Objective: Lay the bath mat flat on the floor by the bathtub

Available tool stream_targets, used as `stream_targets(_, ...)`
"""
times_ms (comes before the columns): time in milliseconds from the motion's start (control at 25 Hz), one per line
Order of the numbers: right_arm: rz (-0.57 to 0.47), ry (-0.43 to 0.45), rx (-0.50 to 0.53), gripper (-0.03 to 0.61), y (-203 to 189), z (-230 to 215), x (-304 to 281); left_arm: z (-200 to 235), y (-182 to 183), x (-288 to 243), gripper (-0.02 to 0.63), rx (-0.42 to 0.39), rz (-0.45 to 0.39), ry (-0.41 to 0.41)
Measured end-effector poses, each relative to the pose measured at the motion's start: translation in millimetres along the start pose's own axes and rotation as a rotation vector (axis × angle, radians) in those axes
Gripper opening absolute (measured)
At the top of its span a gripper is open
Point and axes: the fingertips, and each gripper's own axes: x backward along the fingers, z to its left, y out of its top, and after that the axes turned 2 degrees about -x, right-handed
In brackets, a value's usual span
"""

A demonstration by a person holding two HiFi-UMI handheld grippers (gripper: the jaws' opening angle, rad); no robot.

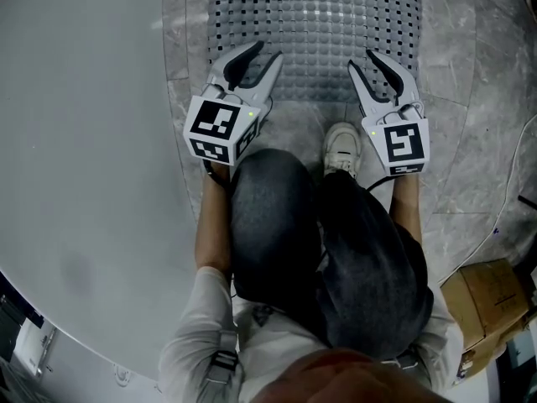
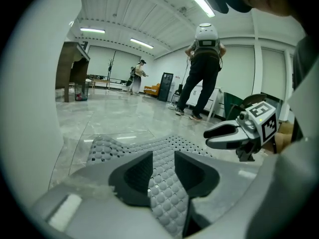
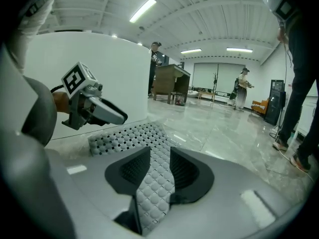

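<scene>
Left gripper (image 1: 262,57) and right gripper (image 1: 361,61) each clamp the near edge of the grey bath mat (image 1: 319,23), beside the white bathtub (image 1: 84,141).

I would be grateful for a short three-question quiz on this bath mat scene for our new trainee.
1. True or false: the bath mat is rolled into a tube on the floor.
2. What do the left claw and the right claw each grip? A) a towel B) the near edge of the mat C) nothing
3. Fill in the blank: in the head view, the white bathtub lies to the mat's ____.

Key: 1. False; the mat lies spread out. 2. B. 3. Left.
</scene>
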Motion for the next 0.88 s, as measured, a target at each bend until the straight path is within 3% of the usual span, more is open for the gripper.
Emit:
stream_targets(280,-0.096,-0.015,0.006,0.017,30.9,-10.3,4.4,-11.6,23.1,-2.0,0.130,-0.039,-0.096,-0.031)
stream_targets(600,-0.139,0.008,0.009,0.002,43.2,-5.5,11.5,-19.6,37.9,5.9,0.067,-0.104,-0.173,-0.060)
stream_targets(720,-0.156,0.019,0.006,0.002,44.2,-1.0,12.6,-20.8,38.6,10.0,0.010,-0.096,-0.195,-0.073)
stream_targets(880,-0.158,0.020,-0.005,0.000,40.4,0.3,11.3,-23.9,35.5,10.4,0.003,-0.057,-0.195,-0.074)
